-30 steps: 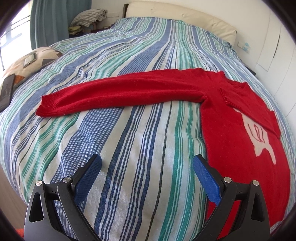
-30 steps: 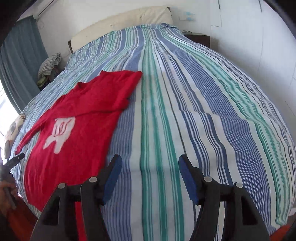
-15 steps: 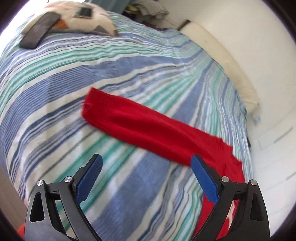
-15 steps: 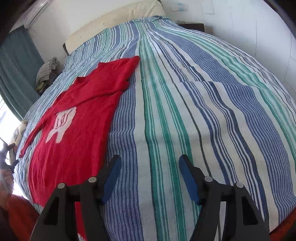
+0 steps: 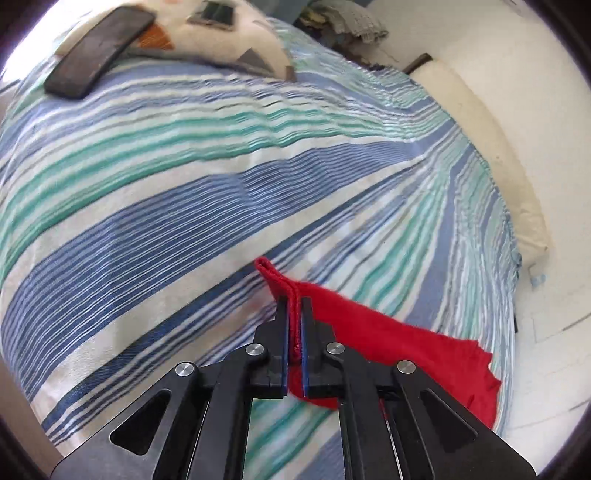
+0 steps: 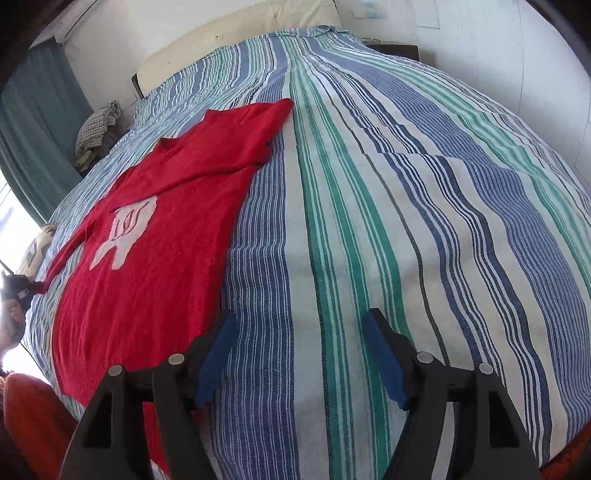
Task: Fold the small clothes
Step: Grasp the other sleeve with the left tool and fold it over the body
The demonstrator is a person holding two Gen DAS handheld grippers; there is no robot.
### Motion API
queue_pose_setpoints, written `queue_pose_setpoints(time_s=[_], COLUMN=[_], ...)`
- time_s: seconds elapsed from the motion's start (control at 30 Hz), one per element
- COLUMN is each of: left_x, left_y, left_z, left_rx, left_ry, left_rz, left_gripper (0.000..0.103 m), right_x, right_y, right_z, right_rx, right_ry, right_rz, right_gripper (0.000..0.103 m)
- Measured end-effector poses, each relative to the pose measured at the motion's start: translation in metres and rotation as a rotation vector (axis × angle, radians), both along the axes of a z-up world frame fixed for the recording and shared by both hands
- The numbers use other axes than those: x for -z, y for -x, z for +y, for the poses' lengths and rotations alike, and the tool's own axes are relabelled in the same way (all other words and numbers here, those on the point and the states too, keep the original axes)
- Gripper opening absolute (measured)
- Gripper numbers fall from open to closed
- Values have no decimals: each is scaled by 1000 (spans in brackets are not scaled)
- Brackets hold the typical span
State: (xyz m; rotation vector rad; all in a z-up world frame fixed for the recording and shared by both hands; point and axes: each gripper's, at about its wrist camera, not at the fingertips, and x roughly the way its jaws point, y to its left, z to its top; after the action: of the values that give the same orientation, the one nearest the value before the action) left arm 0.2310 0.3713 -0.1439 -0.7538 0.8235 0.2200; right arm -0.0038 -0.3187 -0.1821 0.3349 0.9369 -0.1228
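So: red sweater (image 6: 155, 258) lying front-up on the striped bed (image 6: 406, 229), toward its left side, pale print on the chest facing up. Far sleeve already laid across the top of the body, near sleeve stretched out toward the left edge. Cuff (image 5: 275, 278) of that near sleeve pinched in the left tool (image 5: 294, 306), blue pads clamped tight with the ribbed edge poking up past the tips. Probably grabbed right at the cuff so the whole sleeve follows when swung in over the chest, same as the other one. Same grip just visible at the far left edge of the right wrist view, small and dark, hard to make out in detail.

Right tool (image 6: 299, 354) hanging over bare bedspread just beside the sweater's right edge, jaws wide and opening further, nothing between them. Looks parked there ready to pin or take the hem once the sleeve is in, though that's a guess.

Further out: patterned pillow (image 5: 221, 40) near the bed's corner with a dark phone (image 5: 98, 51) resting on it, pile of grey cloth (image 5: 354, 26) beyond. No baskets or bins anywhere in view, so nothing to report on that front.
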Motion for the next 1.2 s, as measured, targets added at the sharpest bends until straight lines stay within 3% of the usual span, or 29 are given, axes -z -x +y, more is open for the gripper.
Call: queue_pose_setpoints(time_s=[0.1, 0.2, 0.27, 0.33, 0.37, 0.4, 0.47, 0.5, 0.63, 0.7, 0.77, 0.9, 1.0, 1.13, 1.2], left_x=[-72, -147, -180, -192, -189, -180, -150, -133, -66, -40, -23, -4, 4, 7, 23], left_y=[-24, -41, -48, -51, -52, -53, -47, -39, 6, 28, 43, 41, 29, 31, 32], left_z=[-69, -173, -248, -319, -351, -379, -421, -433, -427, -398, -362, -293, -275, -276, -281], left_rx=[189, 434, 596, 731, 787, 839, 896, 908, 976, 958, 902, 762, 722, 713, 696], left_ry=[-80, -133, -146, -133, -120, -102, -95, -96, -69, -116, -212, -368, -468, -437, -471], left_rz=[-137, -293, -365, -393, -382, -367, -312, -293, -178, -137, -95, -26, -15, -51, 6], left_gripper=[3, 3, 3, 4, 13, 43, 86, 84, 83, 83, 83, 83, 83, 83, 83], right_x=[2, 2, 3, 3, 3, 2, 2, 2, 3, 4, 6, 7, 6, -14, -20], right_y=[1, 2, 3, 4, 5, 5, 6, 6, 8, 7, 8, 6, 3, 6, 8], right_z=[0, -2, -4, -6, -6, -6, -6, -6, -11, -15, -19, -16, -9, -7, -6], right_rx=[-9, -11, -6, -1, -1, -1, -6, -8, -4, -1, 2, 4, -5, -2, -13], right_ry=[-4, -18, -36, -50, -54, -55, -54, -55, -92, -114, -128, -120, -87, -57, -21], right_rz=[-1, -8, -15, -21, -23, -24, -22, -22, -28, -28, -28, -24, -14, -48, -57], right_gripper=[73, 74, 74, 74, 74, 74, 74, 74, 74, 74, 74, 77, 79, 78, 78])
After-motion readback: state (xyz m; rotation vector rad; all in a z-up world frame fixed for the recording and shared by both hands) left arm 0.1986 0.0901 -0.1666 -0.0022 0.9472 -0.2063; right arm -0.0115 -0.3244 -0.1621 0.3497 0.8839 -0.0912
